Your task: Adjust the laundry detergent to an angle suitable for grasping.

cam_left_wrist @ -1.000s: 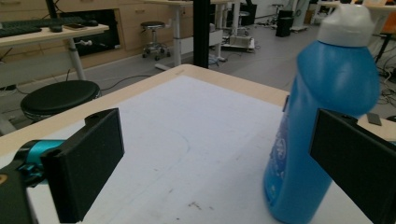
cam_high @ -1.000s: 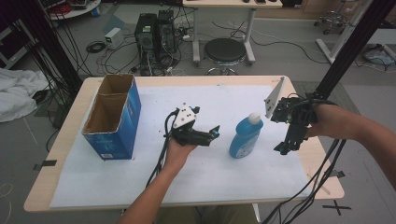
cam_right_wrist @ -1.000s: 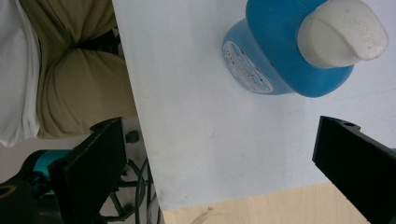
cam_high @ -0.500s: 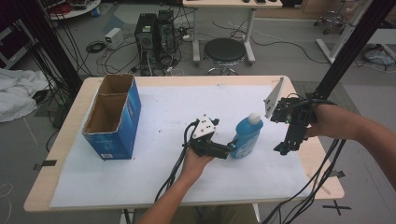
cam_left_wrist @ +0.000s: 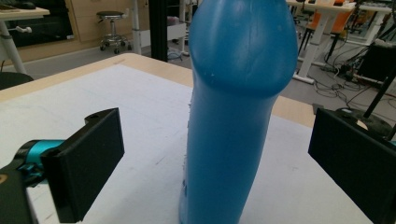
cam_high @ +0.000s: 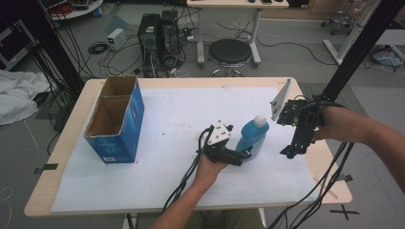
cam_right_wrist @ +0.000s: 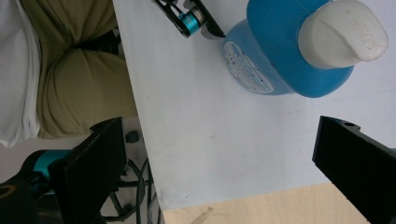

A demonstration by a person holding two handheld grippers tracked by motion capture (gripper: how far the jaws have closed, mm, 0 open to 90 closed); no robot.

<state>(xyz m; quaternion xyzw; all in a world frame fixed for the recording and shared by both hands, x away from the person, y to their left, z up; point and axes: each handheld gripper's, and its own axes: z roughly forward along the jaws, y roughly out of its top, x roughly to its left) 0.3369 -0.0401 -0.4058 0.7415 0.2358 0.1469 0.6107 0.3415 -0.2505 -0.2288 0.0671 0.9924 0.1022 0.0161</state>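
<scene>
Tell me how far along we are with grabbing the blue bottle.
Done: the left gripper has reached the blue bottle, which stands upright between its open jaws in the left gripper view. In hand: nothing yet; the jaws sit apart from the bottle's sides. Left: closing and lifting. The right gripper hangs open beside it.

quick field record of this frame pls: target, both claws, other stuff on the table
target: blue plastic bottle with a white cap, upright on the white sheet covering the table
left claw: open, jaws on either side of the bottle's lower body, gaps showing on both sides, not clamped
right claw: open, held above the table's right part, to the right of the bottle, apart from it
other: open blue cardboard box with two compartments at the left of the table, away from both claws
contact: none visible between either claw and the bottle
</scene>
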